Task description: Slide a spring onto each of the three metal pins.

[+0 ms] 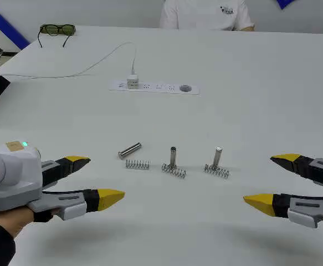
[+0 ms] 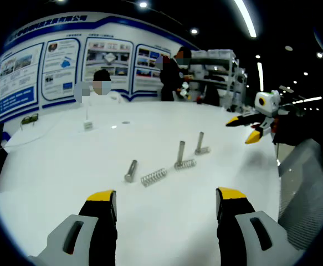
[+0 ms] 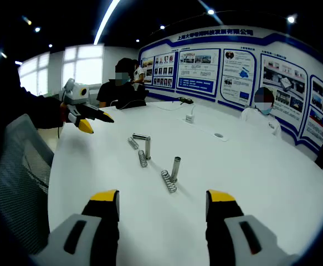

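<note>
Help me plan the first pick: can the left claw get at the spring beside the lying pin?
Probably yes. The left claw is open, the spring lies just ahead of it on bare table, and nothing stands between; the lying pin sits beyond the spring.

bright overhead strips | soft shadows on table (image 1: 250,111) | fisheye edge warp, sharp ctr

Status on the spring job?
Left gripper, right gripper open, empty. Three springs loose on table, none on pins. Left pin lying flat, other two upright. Nothing blocking.
</note>
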Available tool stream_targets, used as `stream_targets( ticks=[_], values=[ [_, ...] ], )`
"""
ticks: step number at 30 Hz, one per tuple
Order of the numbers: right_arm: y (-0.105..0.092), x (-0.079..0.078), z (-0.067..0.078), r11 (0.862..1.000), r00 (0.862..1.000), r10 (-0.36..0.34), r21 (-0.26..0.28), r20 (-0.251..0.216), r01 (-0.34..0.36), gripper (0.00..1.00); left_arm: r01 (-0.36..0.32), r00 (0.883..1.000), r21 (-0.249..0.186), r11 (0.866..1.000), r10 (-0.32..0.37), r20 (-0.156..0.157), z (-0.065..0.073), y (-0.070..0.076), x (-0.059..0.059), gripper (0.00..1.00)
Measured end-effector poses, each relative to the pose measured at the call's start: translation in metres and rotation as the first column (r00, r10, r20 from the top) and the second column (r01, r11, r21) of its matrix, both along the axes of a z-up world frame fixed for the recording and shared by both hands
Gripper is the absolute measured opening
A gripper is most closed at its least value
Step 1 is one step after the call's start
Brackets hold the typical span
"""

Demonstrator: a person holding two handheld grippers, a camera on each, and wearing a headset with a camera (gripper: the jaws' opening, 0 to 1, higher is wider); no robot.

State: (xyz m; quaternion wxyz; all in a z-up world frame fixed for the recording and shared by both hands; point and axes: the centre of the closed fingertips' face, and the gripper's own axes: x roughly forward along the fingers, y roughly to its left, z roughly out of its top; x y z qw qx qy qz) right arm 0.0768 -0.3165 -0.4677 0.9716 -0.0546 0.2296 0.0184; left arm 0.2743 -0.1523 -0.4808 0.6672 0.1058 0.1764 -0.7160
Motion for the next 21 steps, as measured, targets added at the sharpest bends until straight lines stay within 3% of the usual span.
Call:
stream_targets(
  ticks=[21],
  values=[
    [-0.003, -0.004, 0.0, 1.0, 1.0, -0.015, 0.0, 0.003, 0.015, 0.64, 0.032, 0.996, 0.012, 0.999, -0.033, 0.078, 0.018, -0.031, 0.016, 0.64]
  ],
)
